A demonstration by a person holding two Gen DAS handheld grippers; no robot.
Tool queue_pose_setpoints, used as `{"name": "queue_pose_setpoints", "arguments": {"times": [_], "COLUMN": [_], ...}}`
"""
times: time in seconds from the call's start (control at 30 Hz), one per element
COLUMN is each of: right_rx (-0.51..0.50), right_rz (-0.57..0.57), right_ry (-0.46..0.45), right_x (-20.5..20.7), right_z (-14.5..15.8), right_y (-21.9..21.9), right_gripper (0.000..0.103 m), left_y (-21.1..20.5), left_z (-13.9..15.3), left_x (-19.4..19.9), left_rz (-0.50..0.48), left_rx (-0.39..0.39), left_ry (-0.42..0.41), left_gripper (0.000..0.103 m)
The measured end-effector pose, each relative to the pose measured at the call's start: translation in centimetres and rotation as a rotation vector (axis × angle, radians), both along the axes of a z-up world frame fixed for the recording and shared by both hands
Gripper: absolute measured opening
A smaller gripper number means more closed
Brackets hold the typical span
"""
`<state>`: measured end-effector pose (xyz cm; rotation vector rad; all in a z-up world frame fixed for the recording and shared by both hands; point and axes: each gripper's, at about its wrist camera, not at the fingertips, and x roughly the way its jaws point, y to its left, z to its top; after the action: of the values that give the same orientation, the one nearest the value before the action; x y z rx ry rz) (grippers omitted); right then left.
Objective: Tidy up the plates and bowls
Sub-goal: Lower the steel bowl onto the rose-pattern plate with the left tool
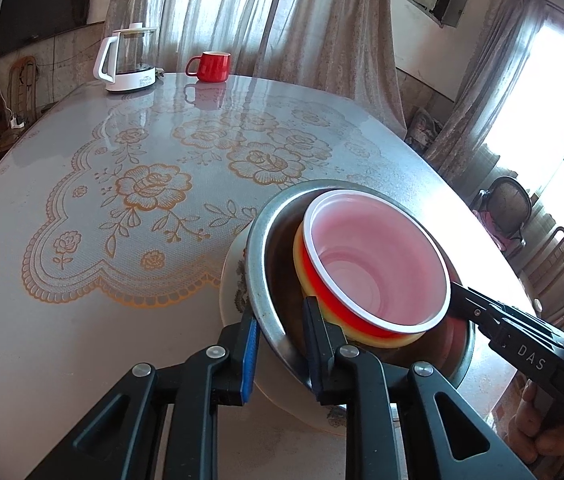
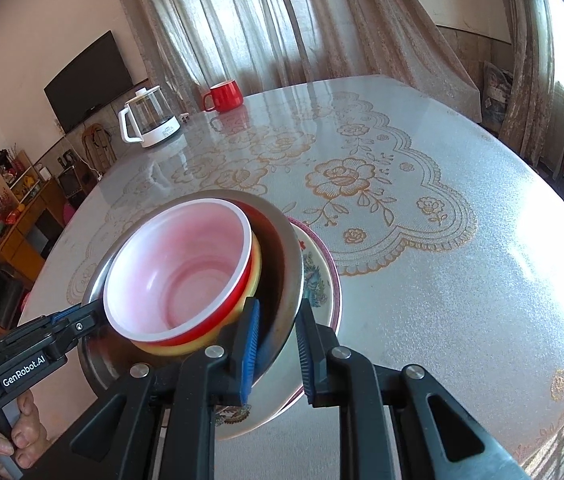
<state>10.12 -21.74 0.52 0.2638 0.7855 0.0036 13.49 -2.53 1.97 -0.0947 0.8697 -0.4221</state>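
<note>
While daylight is glaring across it, the round table [image 1: 122, 320] is carrying everything, its lace-patterned cover lying flat. At the near edge a floral plate [image 2: 318, 276] is sitting under a steel bowl [image 1: 266, 264], and inside that a yellow bowl [image 1: 302, 276] is nesting with a red bowl [image 1: 378, 264], white-lined, tilting on top. At the far edge a glass kettle [image 1: 130, 60] and a red mug [image 1: 210, 66] are standing near each other, well apart from the stack. Each gripper is pinching the steel bowl's rim on opposite sides: the left gripper [image 1: 282, 340] is narrowing its fingers on the rim with one pad inside and one outside, and the right gripper [image 2: 278, 344] is clamping likewise.
</note>
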Motion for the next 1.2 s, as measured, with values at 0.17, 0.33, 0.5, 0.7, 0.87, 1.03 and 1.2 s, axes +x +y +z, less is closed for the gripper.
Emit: {"name": "queue_pose_setpoints", "arguments": {"times": [0.17, 0.33, 0.5, 0.7, 0.87, 1.03, 1.2], "right_rx": [-0.009, 0.006, 0.039, 0.067, 0.088, 0.067, 0.083], "right_rz": [-0.005, -0.007, -0.014, -0.019, 0.007, 0.009, 0.02], "right_ry": [0.001, 0.0, 0.002, -0.021, -0.078, -0.082, -0.083], "right_x": [-0.1, -0.3, -0.6, -1.5, -3.2, -3.4, -3.7], "right_z": [0.1, 0.0, 0.0, 0.5, 1.4, 0.9, 0.8], "right_y": [0.1, 0.0, -0.3, -0.6, -0.6, 0.1, 0.2], "right_gripper": [0.017, 0.017, 0.02, 0.021, 0.021, 0.021, 0.021], "left_y": [-0.1, 0.0, 0.5, 1.9, 3.1, 3.0, 2.9], "left_z": [0.0, 0.0, 0.4, 1.4, 1.1, -0.1, -0.1], "left_x": [-0.1, -0.2, -0.7, -2.1, -3.5, -3.7, -4.3], "left_rz": [0.006, 0.012, 0.011, 0.02, 0.029, 0.038, 0.05], "left_rx": [0.005, -0.004, -0.019, -0.06, -0.047, -0.029, -0.029], "left_ry": [-0.001, 0.002, -0.025, -0.057, -0.074, -0.047, -0.057], "left_gripper": [0.021, 0.022, 0.023, 0.024, 0.024, 0.023, 0.027]}}
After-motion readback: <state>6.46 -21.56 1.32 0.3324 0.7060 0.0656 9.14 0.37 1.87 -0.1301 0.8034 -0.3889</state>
